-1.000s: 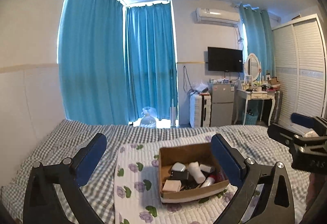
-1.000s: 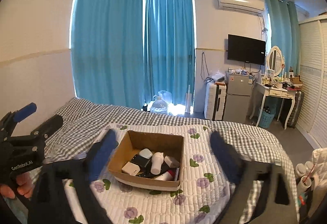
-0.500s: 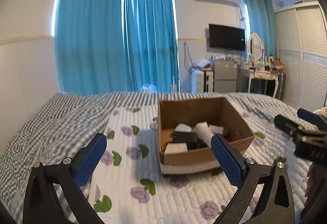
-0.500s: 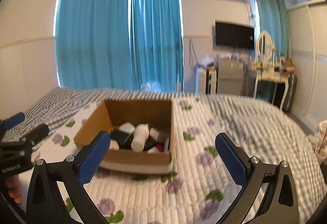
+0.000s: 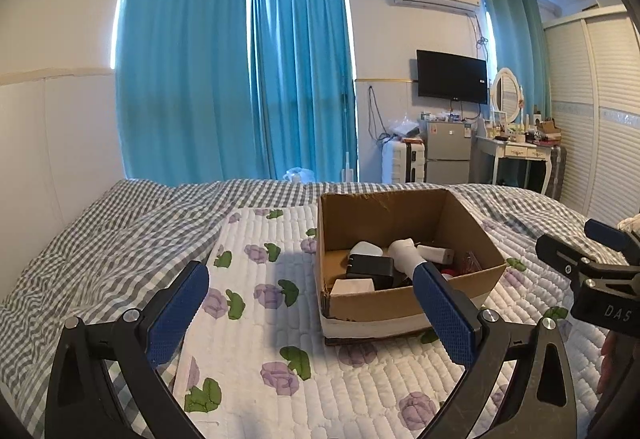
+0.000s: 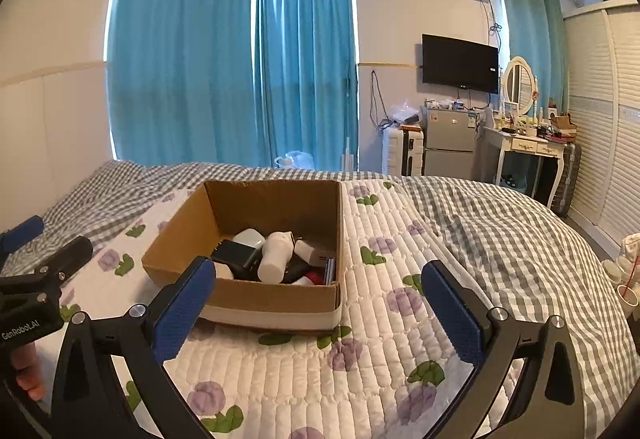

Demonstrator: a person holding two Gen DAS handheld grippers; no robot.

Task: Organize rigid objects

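"GenRobot.AI" — on the left gripper (image 6: 28,323); "DAS" (cut off) — on the right gripper (image 5: 600,303).

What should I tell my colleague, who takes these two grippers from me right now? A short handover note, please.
Left gripper: open, empty, short of the box.
Right gripper: open, empty, also short of the box.
Cardboard box sits on the floral quilt on the bed. Inside, jumbled: a white bottle, a black charger, a white adapter and other small items I cannot identify.
Done: nothing visibly taken out.
Left: pick the items out and organize them.
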